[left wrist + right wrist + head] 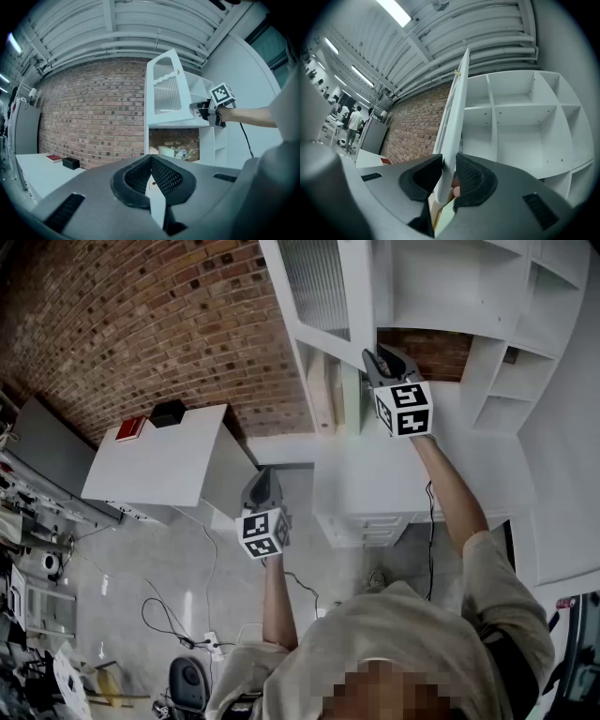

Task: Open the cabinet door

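The white cabinet door [319, 287] with its ribbed glass panel stands swung out from the open shelf unit [441, 287]. My right gripper [380, 357] is raised to the door's lower edge. In the right gripper view the door's thin edge [452, 122] runs between the two pads, and the right gripper [449, 176] is shut on it. The left gripper view shows the same door [166, 91] with the right gripper [201, 108] at its lower corner. My left gripper [262, 474] hangs lower and left, away from the cabinet; the left gripper [151, 159] is shut with nothing held.
A white table [169, 474] with a red book [131, 427] and a black box [169, 413] stands at the left against the brick wall [141, 324]. Below the cabinet sit small items [176, 151] on a counter over white drawers [370, 521]. Cables [169, 615] lie on the floor.
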Motion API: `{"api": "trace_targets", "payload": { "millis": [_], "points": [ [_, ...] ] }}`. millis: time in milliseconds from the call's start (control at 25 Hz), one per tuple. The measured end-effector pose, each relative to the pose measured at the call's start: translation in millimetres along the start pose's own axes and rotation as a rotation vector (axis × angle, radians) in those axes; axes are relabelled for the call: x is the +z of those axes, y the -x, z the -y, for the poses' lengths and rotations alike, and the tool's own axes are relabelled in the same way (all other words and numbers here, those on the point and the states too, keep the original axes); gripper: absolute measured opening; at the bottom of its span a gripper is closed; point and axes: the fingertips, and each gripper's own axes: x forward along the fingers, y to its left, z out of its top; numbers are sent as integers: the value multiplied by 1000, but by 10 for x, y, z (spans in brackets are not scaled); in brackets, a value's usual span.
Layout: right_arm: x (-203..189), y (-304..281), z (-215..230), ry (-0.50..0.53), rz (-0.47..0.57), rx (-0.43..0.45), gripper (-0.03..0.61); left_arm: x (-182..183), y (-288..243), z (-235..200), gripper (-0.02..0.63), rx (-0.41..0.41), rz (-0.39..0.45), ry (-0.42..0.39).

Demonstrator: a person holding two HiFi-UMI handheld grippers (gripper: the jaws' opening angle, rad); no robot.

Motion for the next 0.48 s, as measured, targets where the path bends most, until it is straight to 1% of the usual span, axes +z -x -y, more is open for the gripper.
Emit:
{"api": "trace_targets", "payload": {
  "millis": [200, 480],
  "points": [
    [73, 67, -208, 8, 11, 6, 98, 7, 172, -99, 28, 5, 1, 2],
    [131, 29, -541, 22, 11, 31, 97, -28, 366, -318, 28, 35, -7, -14]
  ]
}}
